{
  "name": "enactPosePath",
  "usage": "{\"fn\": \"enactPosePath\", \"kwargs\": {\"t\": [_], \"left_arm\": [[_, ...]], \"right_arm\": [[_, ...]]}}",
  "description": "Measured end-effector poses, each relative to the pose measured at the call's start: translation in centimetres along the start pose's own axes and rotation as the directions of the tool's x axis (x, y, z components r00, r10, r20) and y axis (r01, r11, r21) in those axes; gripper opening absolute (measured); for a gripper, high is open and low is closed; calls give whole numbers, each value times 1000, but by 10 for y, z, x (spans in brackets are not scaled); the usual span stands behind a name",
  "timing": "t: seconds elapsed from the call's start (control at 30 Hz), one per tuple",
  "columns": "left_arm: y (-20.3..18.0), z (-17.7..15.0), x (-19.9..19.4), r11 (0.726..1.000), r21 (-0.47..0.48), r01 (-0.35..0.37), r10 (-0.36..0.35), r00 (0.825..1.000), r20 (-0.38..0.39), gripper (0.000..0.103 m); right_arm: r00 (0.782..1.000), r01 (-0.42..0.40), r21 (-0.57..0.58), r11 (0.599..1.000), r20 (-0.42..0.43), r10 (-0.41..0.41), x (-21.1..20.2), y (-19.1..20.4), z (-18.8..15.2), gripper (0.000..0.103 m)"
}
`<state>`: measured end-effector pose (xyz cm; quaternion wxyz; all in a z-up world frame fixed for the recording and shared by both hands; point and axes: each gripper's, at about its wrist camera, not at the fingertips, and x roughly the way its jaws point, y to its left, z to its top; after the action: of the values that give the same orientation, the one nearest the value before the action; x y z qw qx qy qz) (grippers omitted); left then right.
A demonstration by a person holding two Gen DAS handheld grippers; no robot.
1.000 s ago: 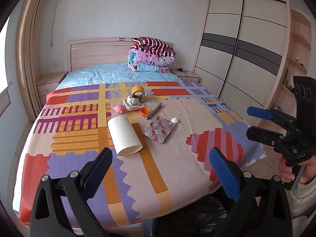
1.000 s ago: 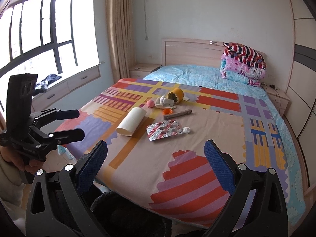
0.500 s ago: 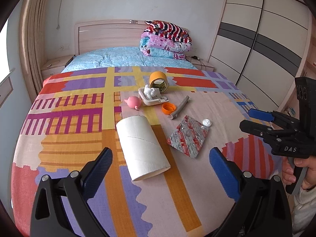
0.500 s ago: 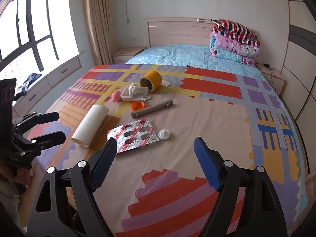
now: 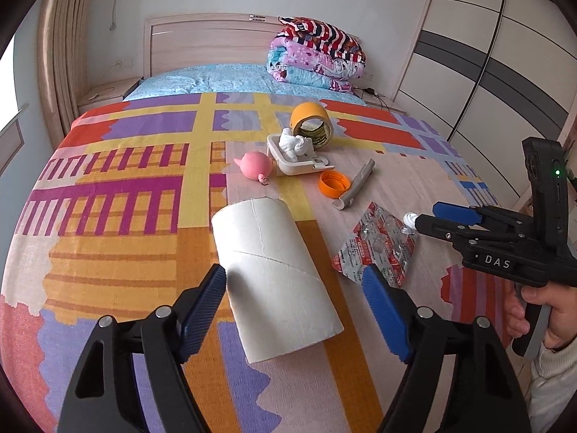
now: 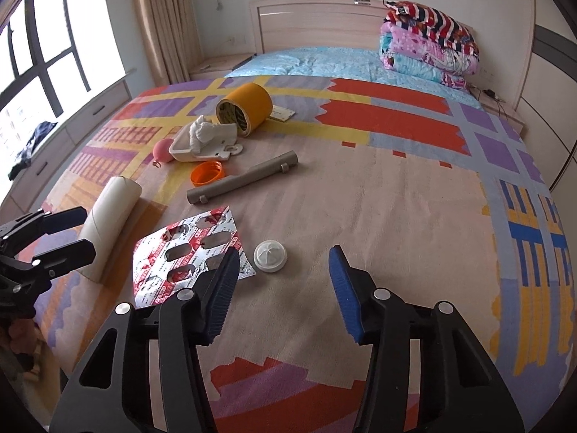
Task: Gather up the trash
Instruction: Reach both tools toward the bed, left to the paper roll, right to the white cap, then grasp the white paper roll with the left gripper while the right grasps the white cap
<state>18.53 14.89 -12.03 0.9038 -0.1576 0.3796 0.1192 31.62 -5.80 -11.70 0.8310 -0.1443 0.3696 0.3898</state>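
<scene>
Only the right-wrist view shows the white cap [image 6: 270, 256] whole.

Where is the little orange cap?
The orange cap lies on the bed, between the white tray and the grey tube, seen left of centre in the right wrist view.

Domestic bedroom, seen from my two wrist cameras. I stand at the near end of a bed [image 5: 108, 238] covered by a patchwork-print spread [image 6: 396, 187], with a light blue sheet [image 5: 216, 77] at the far end. A pale wood headboard [image 5: 202, 41] stands against the far white wall. Folded quilts [image 5: 317, 56] are stacked at the far right of the bed. A sliding-door wardrobe [image 5: 505, 54] fills the right wall. On the left, beige curtains [image 6: 162, 25] hang beside a large window [image 6: 36, 54] with a low drawer unit [image 6: 72, 126] beneath it. A bedside table [image 5: 104, 93] sits beside the headboard, far left.
</scene>
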Motion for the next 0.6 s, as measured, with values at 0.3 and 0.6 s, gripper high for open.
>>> {"fn": "enactPosePath", "kwargs": {"t": [0.3,0.6], "left_arm": [[-2,0,11,999,11,-44,44,999,-31,56],[-2,-4,2,999,5,-49,49,999,-10,55]], "right_arm": [[999,34,-14,999,-17,-34,10,3,3,34],[999,33,-1,999,0,-33,1,-2,1,21]]}}
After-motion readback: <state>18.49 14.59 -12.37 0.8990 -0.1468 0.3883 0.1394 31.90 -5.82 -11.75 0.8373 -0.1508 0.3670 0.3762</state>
